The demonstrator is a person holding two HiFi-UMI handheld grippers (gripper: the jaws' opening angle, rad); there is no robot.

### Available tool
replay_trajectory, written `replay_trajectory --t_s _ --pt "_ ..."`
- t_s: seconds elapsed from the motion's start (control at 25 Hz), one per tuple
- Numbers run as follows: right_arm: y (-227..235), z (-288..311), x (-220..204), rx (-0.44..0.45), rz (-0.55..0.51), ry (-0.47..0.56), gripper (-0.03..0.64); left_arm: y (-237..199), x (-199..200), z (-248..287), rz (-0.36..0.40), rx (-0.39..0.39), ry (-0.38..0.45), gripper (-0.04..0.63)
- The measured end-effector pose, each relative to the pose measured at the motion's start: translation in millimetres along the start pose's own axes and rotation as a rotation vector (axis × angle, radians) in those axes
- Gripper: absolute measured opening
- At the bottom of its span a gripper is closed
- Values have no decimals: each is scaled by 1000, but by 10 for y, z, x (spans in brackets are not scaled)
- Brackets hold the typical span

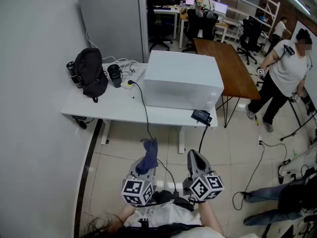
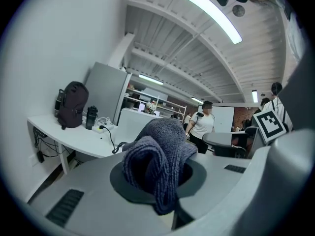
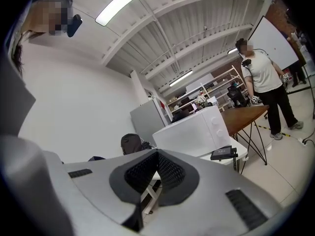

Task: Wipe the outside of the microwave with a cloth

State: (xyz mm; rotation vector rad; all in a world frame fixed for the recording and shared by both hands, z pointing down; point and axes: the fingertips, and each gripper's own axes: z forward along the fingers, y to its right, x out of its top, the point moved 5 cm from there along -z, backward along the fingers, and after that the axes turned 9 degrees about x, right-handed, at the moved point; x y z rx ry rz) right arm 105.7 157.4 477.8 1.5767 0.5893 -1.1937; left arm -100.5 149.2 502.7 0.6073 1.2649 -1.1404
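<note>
Wiping has not begun. At lower centre, the left gripper clamps a bunched blue cloth. The right gripper is pinched together, empty. The microwave sits on the table, upper centre, well apart. Next, I'd say, comes stepping closer.

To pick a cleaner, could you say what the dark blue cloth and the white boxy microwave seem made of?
Dark blue cloth: soft, matte terry-like fabric, going by its knobbly looped weave. White boxy microwave: smooth, matte casing, painted metal or plastic; the look leaves that open.
</note>
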Motion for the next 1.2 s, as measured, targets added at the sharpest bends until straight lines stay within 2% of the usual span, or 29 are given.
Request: replay_trajectory --t_s 0.28,0.56,1.2 --pt "-32 -138 76 12 -47 -13 19 267 -20 -21 4 -28 -2 51" --pt "-38 -344 56 13 -46 -18 18 536 -79 -25 19 -72 -13 51" --pt "-77 -433 40 8 -43 -15 18 519 -64 -90 41 -47 -6 51"
